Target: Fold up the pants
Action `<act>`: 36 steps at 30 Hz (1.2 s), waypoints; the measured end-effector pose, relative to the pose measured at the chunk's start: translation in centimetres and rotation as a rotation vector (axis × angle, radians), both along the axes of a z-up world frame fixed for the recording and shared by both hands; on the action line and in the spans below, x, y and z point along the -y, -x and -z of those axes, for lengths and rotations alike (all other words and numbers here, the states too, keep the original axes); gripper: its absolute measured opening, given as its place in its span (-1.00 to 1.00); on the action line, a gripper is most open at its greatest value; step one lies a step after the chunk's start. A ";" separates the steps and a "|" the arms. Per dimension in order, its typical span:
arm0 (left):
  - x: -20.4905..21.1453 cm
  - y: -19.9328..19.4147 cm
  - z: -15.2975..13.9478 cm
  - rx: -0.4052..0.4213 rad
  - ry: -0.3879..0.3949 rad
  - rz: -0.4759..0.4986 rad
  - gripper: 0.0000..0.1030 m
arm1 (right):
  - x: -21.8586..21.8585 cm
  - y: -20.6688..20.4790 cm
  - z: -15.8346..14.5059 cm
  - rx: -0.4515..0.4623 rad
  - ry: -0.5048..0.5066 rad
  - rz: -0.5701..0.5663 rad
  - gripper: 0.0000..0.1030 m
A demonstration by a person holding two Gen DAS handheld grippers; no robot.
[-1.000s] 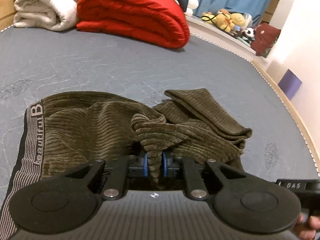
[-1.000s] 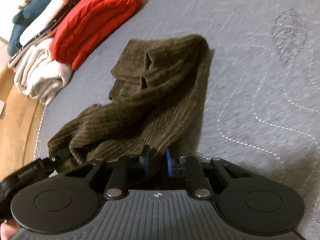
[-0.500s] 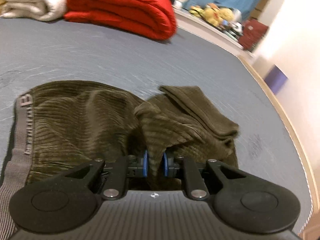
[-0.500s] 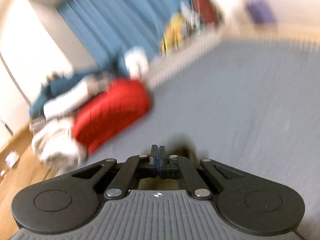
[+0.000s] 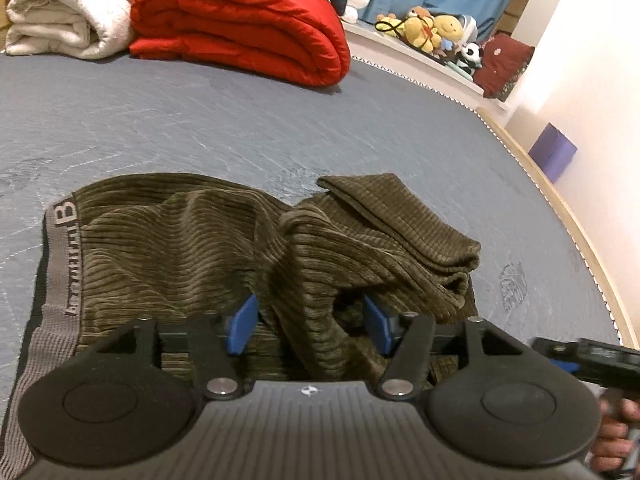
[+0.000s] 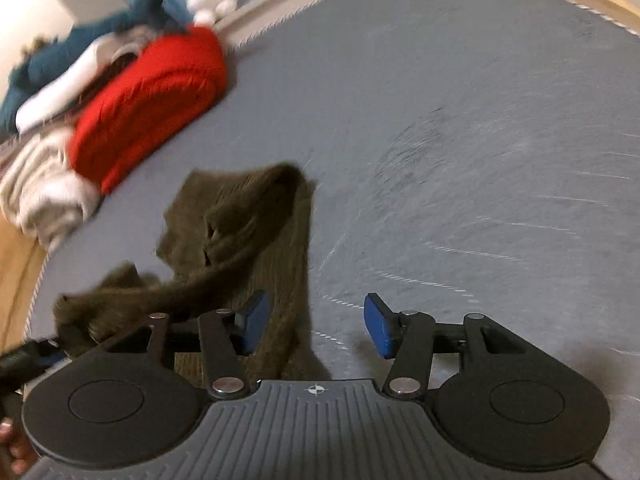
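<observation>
Pants (image 5: 224, 256) lie bunched mid-bed with both my left tongs (image 5: 310, 324) and right tongs (image 6: 316, 326) released, so creases may set.

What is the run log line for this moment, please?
step: fold pants | left gripper: open, over pants | right gripper: open at pants edge | pants: bunched on bed, fold unfinished

A red quilt (image 5: 240, 24) lies folded beside white blankets (image 5: 64, 8); stuffed toys (image 5: 432, 32) line the ledge.
</observation>
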State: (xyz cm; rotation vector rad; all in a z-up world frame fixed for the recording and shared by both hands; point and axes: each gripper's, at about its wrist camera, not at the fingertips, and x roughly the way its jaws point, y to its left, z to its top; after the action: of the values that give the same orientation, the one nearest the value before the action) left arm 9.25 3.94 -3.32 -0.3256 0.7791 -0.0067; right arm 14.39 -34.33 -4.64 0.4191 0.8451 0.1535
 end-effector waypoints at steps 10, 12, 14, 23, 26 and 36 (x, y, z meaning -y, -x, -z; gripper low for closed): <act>-1.5 2.6 -1.1 0.014 -0.039 0.039 0.47 | -5.5 -5.3 4.6 -0.070 0.102 -0.030 0.25; -2.2 3.1 -1.7 0.029 -0.037 0.032 0.48 | -6.4 -6.4 5.4 -0.084 0.115 -0.054 0.30; -2.9 3.3 -2.1 0.037 -0.034 0.022 0.49 | -7.5 -7.1 5.5 -0.068 0.154 -0.070 0.35; -4.4 4.0 -2.4 0.022 -0.040 -0.009 0.49 | -9.3 -7.4 4.4 -0.009 0.196 -0.092 -0.80; -4.4 4.5 -3.0 0.037 -0.034 -0.015 0.49 | -9.2 -6.6 2.7 0.064 0.187 -0.080 -0.83; -3.9 5.5 -3.3 0.061 -0.029 -0.012 0.49 | -5.3 0.6 -7.0 0.392 0.069 0.003 -0.86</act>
State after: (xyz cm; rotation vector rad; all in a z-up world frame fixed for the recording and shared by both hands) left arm 3.74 7.87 0.02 -0.3017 0.7163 0.0061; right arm 13.79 -29.08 2.36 0.3112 0.4629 0.1955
